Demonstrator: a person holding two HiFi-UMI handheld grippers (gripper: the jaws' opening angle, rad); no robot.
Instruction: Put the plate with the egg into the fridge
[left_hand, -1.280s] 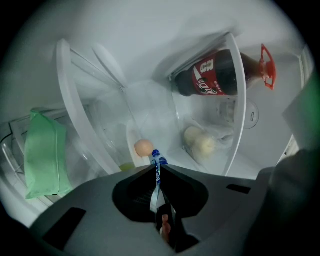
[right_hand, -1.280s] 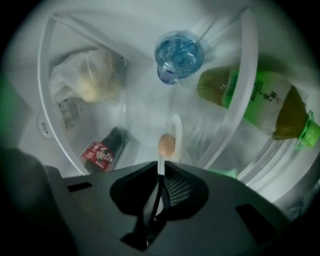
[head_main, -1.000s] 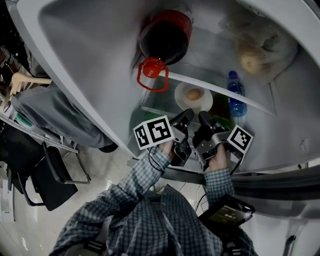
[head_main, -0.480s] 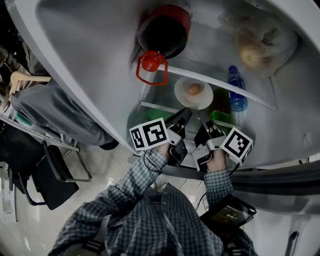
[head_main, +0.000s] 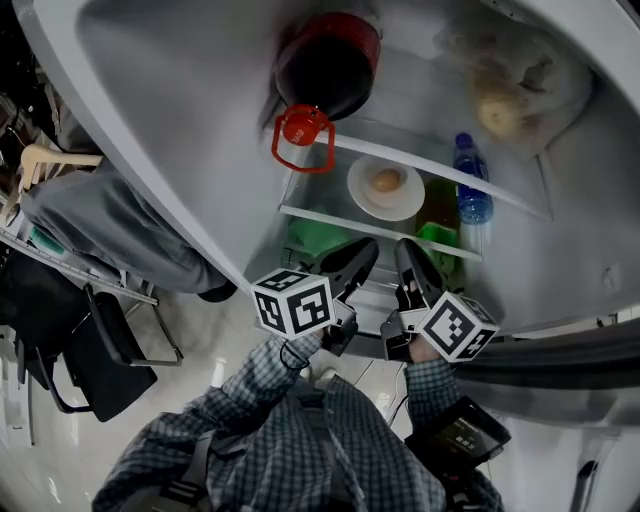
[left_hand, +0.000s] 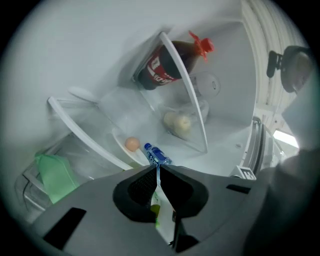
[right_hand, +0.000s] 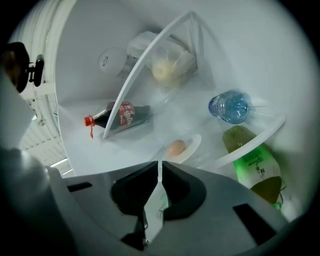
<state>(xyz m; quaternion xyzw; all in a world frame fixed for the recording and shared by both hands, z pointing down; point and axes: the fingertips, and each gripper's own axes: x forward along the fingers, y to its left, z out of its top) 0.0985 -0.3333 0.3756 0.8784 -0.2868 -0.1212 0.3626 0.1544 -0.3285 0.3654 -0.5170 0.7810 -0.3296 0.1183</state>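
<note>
**A:** Fridge (head_main: 180, 110) stands open. Where's the plate (head_main: 405, 205)?

**B:** It's on the glass shelf (head_main: 320, 214), near the front edge, with the egg (head_main: 387, 181) on it. A blue bottle (head_main: 470, 195) stands toward the shelf's right end, and a dark soda bottle (head_main: 328, 65) lies one level above.

**A:** And the grippers?

**B:** The left gripper (head_main: 362, 250) and right gripper (head_main: 408, 255) hang just outside that front edge, both clenched on nothing.

**A:** What could go wrong?

**B:** Probably a knock against the shelf's edge. That would jolt the plate, and the egg could roll off.
</note>
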